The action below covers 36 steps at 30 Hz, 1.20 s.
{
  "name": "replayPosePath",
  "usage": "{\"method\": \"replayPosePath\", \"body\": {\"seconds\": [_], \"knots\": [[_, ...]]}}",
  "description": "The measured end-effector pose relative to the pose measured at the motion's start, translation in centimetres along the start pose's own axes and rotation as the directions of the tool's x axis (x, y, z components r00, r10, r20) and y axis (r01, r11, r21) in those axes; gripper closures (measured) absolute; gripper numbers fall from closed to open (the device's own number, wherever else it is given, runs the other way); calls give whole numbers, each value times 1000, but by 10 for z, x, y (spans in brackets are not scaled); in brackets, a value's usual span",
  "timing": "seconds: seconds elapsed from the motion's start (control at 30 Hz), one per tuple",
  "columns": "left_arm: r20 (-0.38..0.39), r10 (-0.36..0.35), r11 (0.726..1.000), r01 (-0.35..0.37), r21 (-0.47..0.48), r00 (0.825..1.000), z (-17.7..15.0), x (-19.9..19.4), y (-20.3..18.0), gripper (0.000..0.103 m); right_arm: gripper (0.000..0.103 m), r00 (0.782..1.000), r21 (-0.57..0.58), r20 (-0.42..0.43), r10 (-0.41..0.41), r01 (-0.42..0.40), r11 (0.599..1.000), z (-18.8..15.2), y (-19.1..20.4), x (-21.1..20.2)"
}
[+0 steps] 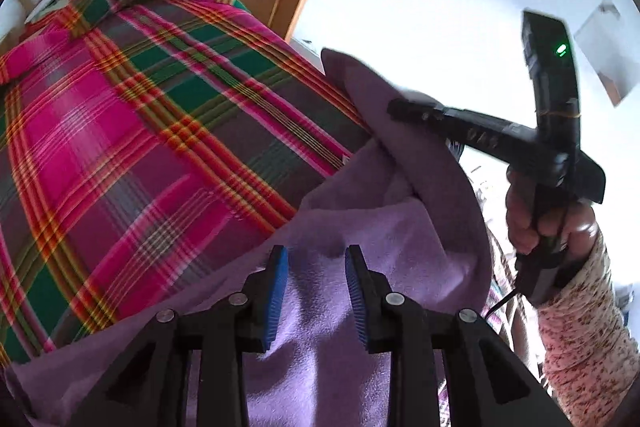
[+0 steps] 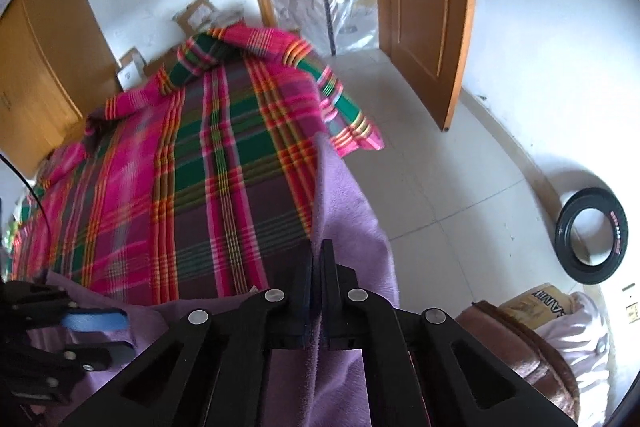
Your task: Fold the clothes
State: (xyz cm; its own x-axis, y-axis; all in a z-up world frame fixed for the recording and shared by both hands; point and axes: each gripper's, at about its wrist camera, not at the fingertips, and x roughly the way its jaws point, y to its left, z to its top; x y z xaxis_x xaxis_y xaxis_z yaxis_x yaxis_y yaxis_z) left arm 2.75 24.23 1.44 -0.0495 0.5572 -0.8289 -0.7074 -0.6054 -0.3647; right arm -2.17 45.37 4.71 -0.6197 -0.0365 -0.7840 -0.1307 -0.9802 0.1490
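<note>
A lilac fleece garment (image 1: 332, 235) lies over the near edge of a bed covered by a pink, green and red plaid sheet (image 1: 132, 131). My left gripper (image 1: 318, 287) is open, its blue pads (image 1: 278, 291) spread apart just above the lilac fabric. Held by a hand in a floral sleeve (image 1: 580, 327), my right gripper (image 1: 396, 105) is shut on a raised edge of the garment. In the right wrist view the right gripper (image 2: 318, 259) pinches the lilac garment (image 2: 348, 195), which stands up as a ridge. The open left gripper (image 2: 100, 337) shows at the lower left.
The plaid sheet (image 2: 200, 167) ends at a tiled floor (image 2: 432, 167) on the right. A wooden door (image 2: 428, 7) stands ajar beyond. A black tyre (image 2: 590, 243), a cardboard box (image 2: 536, 303) and a brown cloth (image 2: 516, 343) sit at the lower right. Boxes (image 2: 132, 67) line the far wall.
</note>
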Motion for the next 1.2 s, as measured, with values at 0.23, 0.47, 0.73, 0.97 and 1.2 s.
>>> {"method": "replayPosePath", "body": {"seconds": [0.23,0.47,0.73,0.97,1.2], "knots": [[-3,-18,1000,18,-8,1000,-3,-1,0,73,100,997,131,78,-2,-8,991,-19,-43,-35],[-8,-30,1000,30,6,1000,3,-5,-5,73,100,995,231,101,2,-26,973,-48,-75,-48],[-5,-99,995,99,30,995,41,1,-25,73,100,995,336,96,25,-56,940,-72,-98,-38],[-158,-112,980,135,145,981,71,40,-61,73,100,994,374,105,27,-64,925,-84,-103,-38],[-192,-8,980,46,196,981,78,66,-79,72,99,993,385,110,38,-78,920,-91,-106,-39]]}}
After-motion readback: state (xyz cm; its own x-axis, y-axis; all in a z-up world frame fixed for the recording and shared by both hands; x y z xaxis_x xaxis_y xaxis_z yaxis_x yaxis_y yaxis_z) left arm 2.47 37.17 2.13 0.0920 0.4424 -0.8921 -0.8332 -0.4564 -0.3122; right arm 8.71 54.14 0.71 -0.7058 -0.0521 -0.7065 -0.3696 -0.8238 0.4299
